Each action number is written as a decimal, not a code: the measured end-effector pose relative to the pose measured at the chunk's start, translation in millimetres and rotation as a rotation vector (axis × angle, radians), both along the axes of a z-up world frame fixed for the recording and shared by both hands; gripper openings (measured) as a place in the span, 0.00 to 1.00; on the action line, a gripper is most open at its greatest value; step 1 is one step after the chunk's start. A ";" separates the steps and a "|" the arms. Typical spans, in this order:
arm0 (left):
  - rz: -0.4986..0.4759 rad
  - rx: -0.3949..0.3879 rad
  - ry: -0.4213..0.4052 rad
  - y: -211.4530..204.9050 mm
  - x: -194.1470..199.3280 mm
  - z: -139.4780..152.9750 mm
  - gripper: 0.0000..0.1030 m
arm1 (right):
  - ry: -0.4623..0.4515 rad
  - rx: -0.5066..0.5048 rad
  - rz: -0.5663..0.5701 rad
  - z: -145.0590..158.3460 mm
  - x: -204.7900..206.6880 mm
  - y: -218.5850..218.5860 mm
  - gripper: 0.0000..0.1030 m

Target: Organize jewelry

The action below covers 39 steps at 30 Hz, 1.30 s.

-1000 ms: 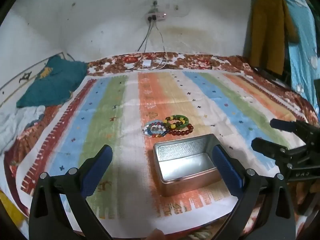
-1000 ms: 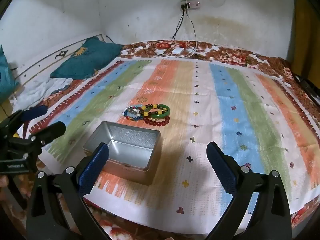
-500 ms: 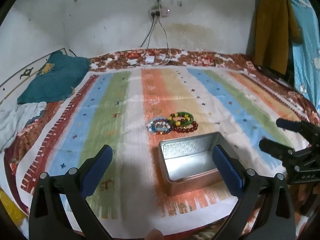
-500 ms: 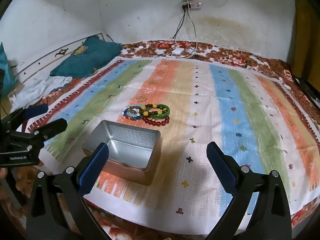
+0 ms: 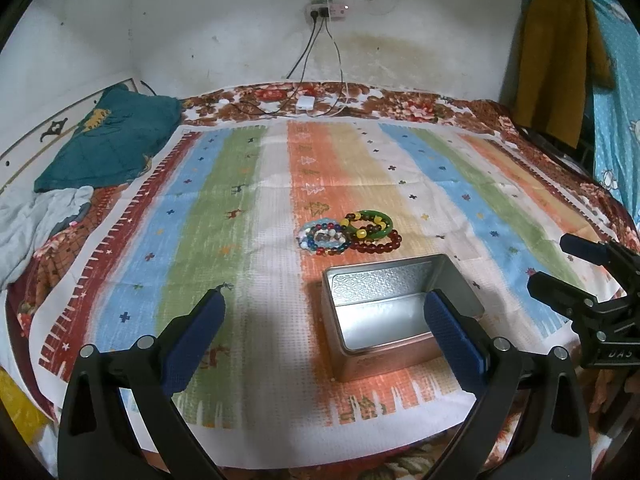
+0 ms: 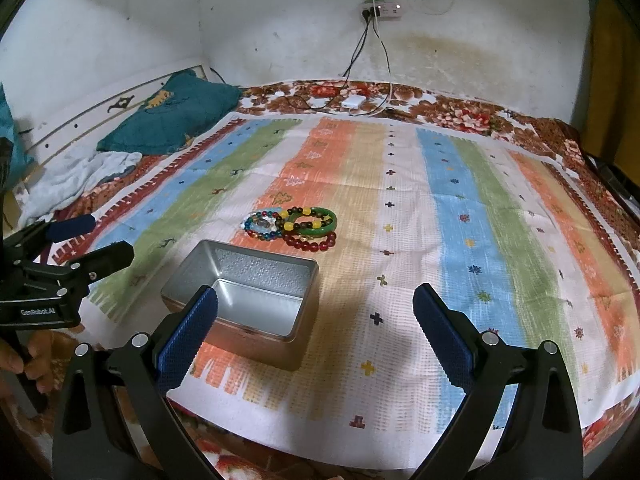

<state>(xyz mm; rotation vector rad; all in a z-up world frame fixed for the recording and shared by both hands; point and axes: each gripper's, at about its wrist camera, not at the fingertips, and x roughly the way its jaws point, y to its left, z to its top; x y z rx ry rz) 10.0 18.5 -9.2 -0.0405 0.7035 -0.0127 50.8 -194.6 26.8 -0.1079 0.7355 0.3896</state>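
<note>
Left to right. Teal pillow (image 5: pixel 108 140) and a crumpled pale cloth (image 5: pixel 36 224) sit at the far left edge of the bed. A striped cloth (image 5: pixel 224 208) covers most of the bed, over a floral sheet (image 5: pixel 400 104).

Left tongs (image 5: pixel 324 312): spread wide, nothing held, hovering over the near edge of the striped cloth. The right pad overlaps the tin's right side in view; can't tell if it touches. In the right wrist view these tongs (image 6: pixel 86 238) show at the left edge, gapped open, with a hand (image 6: pixel 28 356) on the handle below.

Bracelets: cluster on the orange stripe mid-cloth, just beyond the tin, not in it. Multicolour beaded bracelet (image 5: pixel 320 238) on the left, green bangle (image 5: pixel 370 226) with a dark-and-yellow beaded bracelet (image 5: pixel 356 226) lying across it, red beaded bracelet (image 5: pixel 378 244) at the front right. All touching or overlapping.

Tin (image 5: pixel 396 312): open rectangular metal box, no lid, empty, embossed inner wall, near the front edge of the cloth.

Right tongs (image 6: pixel 314 312): spread wide, empty, hovering right of the tin; the left pad overlaps the tin's near corner in view. In the left wrist view they (image 5: pixel 560 266) show at the right edge, open.

Back wall: power strip (image 5: pixel 326 10) with cables down to a white charger (image 5: pixel 306 103). Mustard garment (image 5: pixel 556 60) hangs at far right.
</note>
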 end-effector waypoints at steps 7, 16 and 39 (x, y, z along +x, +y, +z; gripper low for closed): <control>-0.006 -0.013 0.005 0.8 1.6 -1.7 0.95 | 0.004 0.007 0.003 -0.1 0.2 0.1 0.96; -0.006 -0.010 0.007 0.8 1.5 -1.7 0.95 | -0.001 0.009 0.002 0.7 -2.6 -0.2 0.96; -0.027 0.020 0.018 -7.1 2.4 -5.1 0.95 | 0.019 0.015 -0.004 -5.1 -1.4 -1.0 0.96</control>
